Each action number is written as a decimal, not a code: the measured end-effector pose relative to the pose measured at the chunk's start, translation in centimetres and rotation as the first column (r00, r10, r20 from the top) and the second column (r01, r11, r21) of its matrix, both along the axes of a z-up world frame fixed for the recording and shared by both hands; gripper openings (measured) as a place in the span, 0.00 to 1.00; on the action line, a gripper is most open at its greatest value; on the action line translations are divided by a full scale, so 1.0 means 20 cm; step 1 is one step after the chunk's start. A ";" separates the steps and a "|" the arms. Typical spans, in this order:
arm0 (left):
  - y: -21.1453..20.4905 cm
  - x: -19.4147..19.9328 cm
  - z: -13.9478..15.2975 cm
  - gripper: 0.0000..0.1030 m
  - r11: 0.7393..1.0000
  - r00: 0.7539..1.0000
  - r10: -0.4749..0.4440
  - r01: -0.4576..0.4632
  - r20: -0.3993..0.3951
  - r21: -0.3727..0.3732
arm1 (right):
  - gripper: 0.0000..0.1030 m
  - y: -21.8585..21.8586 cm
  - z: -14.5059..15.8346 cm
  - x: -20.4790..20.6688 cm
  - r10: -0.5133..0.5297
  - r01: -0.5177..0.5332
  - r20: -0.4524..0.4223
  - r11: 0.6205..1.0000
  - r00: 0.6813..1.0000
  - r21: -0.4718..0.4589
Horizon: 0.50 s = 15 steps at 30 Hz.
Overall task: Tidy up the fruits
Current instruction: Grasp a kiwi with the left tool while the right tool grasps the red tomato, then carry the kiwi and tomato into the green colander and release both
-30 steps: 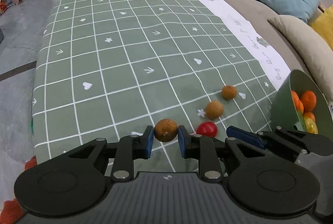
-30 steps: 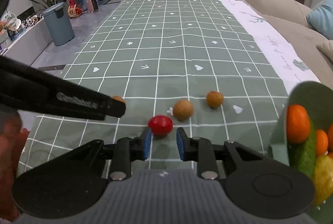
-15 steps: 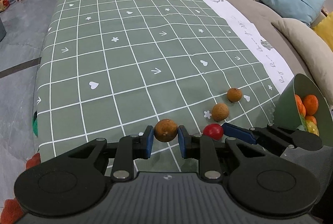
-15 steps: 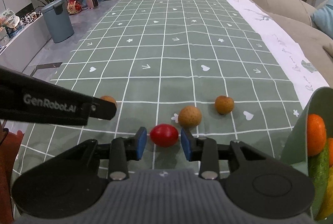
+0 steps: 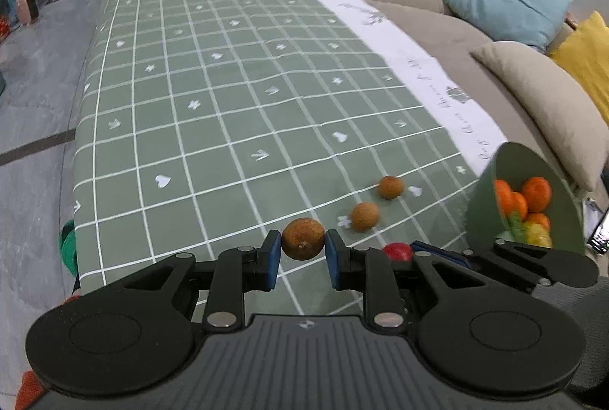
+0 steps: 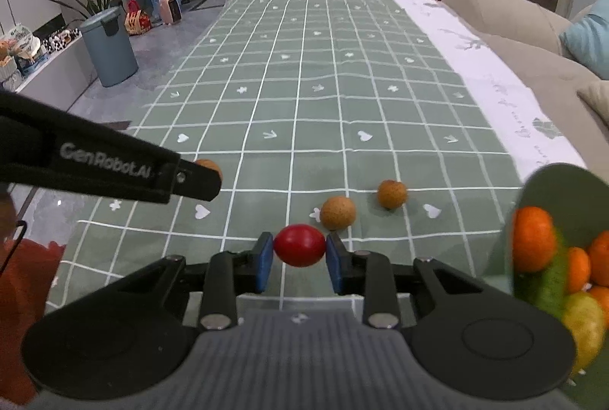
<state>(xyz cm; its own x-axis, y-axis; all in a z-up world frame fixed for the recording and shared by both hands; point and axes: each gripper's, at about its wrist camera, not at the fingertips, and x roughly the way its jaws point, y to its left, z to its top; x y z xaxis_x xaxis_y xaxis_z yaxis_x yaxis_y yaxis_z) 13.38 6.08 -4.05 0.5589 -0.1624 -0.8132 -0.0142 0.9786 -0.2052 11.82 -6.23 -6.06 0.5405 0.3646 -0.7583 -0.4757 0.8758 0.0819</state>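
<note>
Fruits are partly sorted here: a green bowl (image 6: 533, 189) at the right edge of the table already holds several oranges (image 6: 533, 238) together with something green and something yellow, which I cannot name with certainty. On the green checked tablecloth (image 5: 213, 128) two small brown fruits remain loose, the nearer brown fruit (image 6: 337, 213) and the farther brown fruit (image 6: 391, 194), lying near each other and a little apart from the bowl. The left gripper (image 5: 303, 250) has its two blue pads pressed against a third brown fruit (image 5: 303, 238), so it is closed on it; whether the fruit is lifted off the cloth or only touching it, I cannot tell. The right gripper (image 6: 299, 256) is narrowed around a red fruit (image 6: 299, 245), and its pads seem to touch both sides of it, so I judge that it has hold of this one. In my judgement the task is around the middle: two fruits are in the grippers and not yet put in the bowl, and two more are still waiting on the table. The bowl is close to the right gripper, so the red fruit has the shorter way.
</note>
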 end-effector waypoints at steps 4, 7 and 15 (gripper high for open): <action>-0.08 -0.04 0.07 0.27 0.999 0.999 -0.040 0.040 0.033 -0.001 | 0.25 -0.11 0.11 -0.08 -0.023 0.022 0.021 1.000 1.000 0.011; -0.15 -0.06 0.12 0.27 0.997 0.995 -0.083 0.083 0.055 0.003 | 0.25 -0.20 0.19 -0.13 -0.043 0.043 0.039 0.999 0.998 0.011; -0.44 -0.09 0.22 0.27 0.972 0.968 -0.234 0.236 0.094 -0.014 | 0.25 -0.55 0.33 -0.22 -0.146 0.147 0.084 0.989 0.986 -0.005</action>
